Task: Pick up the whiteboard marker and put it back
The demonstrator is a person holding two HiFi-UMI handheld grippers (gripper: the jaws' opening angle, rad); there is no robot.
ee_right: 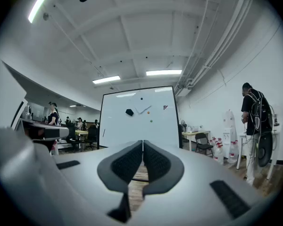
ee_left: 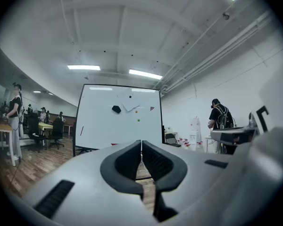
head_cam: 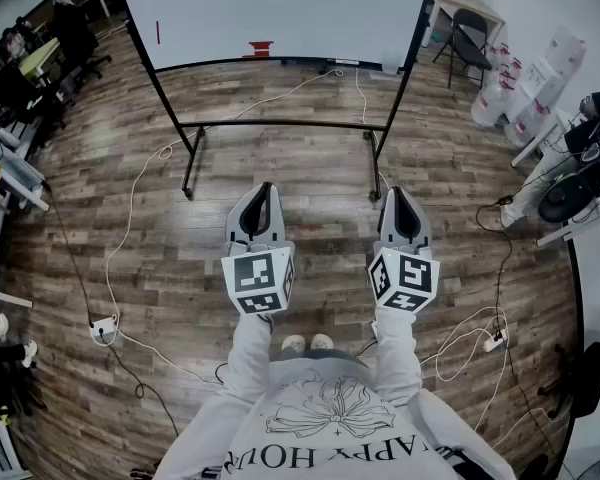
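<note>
Your left tongs (head_cam: 264, 188) are shut tip to tip with nothing between them, and so are your right tongs (head_cam: 392, 194); each gripper view shows its pads pressed together. Both face the whiteboard (head_cam: 280, 8), well apart from it across the wood floor (head_cam: 130, 298). The whiteboard marker (head_cam: 158, 33) seems to be the thin red stick upright on the board's left part, though it's too small to be sure. Only the head view shows the white cables (head_cam: 130, 208) on the floor. Only the gripper views show the black block (ee_left: 116, 109) high on the board and a person with a backpack (ee_left: 220, 117) to its right.
</note>
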